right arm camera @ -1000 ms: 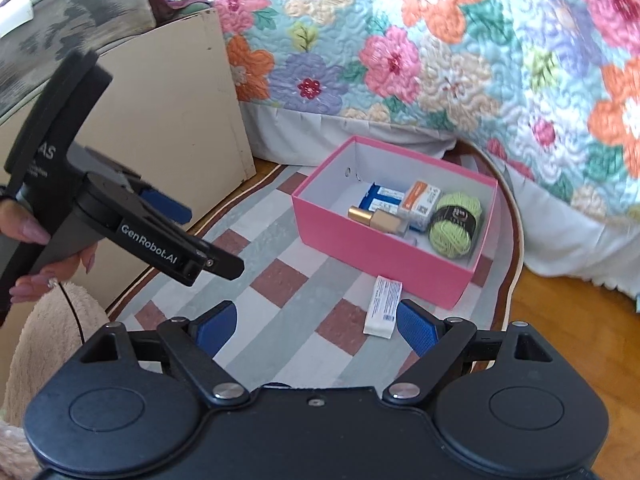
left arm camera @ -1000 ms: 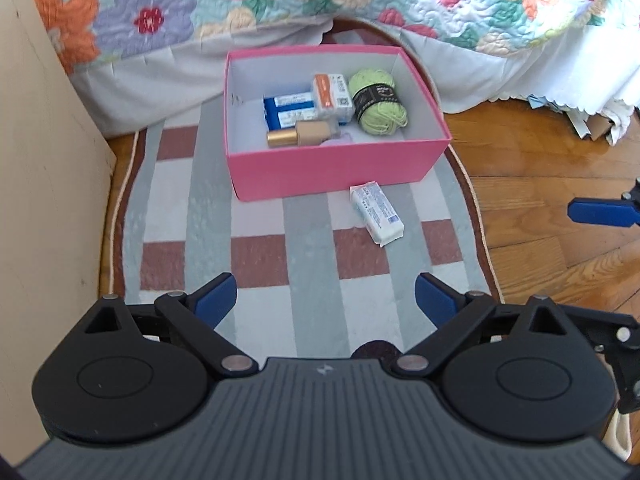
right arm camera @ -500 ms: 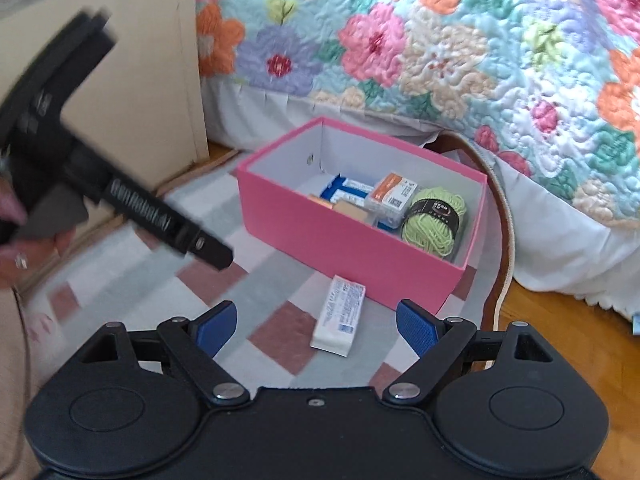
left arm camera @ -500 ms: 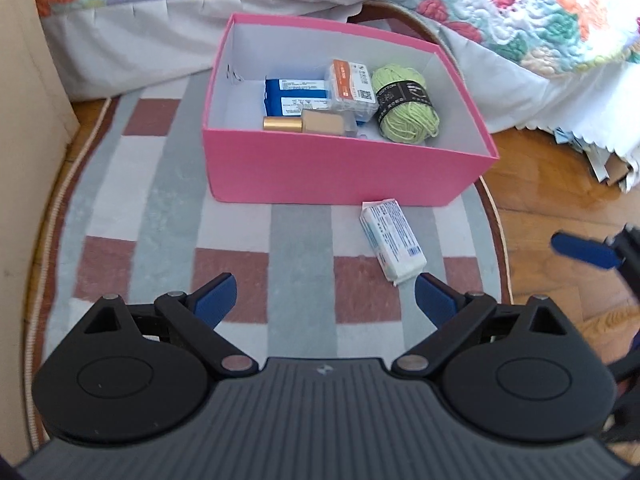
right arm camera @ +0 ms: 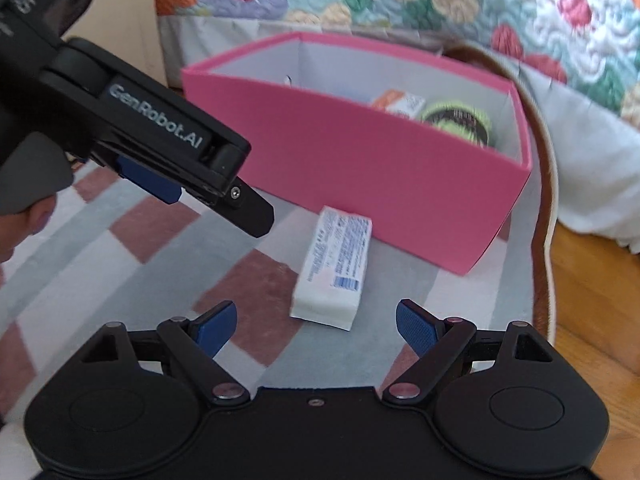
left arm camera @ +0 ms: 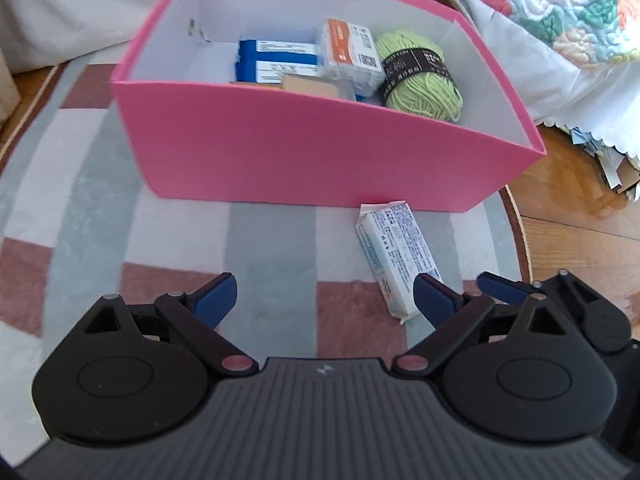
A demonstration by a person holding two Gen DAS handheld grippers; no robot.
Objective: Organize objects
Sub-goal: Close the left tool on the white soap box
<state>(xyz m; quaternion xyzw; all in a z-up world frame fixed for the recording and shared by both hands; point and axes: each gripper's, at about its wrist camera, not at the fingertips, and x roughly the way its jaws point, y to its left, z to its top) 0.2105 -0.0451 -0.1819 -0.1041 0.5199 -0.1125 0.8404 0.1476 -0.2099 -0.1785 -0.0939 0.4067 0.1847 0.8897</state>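
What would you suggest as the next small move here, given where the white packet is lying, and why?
Probably ease the right gripper forward and down so its open jaws straddle the white packet. The packet lies alone on the rug, just outside the pink box that holds the other items, and it sits nearly centred ahead of that gripper, whose jaws are empty.

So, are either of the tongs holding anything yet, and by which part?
Nothing is held. Both the left tongs and right tongs are open and empty; the white packet lies untouched on the rug.
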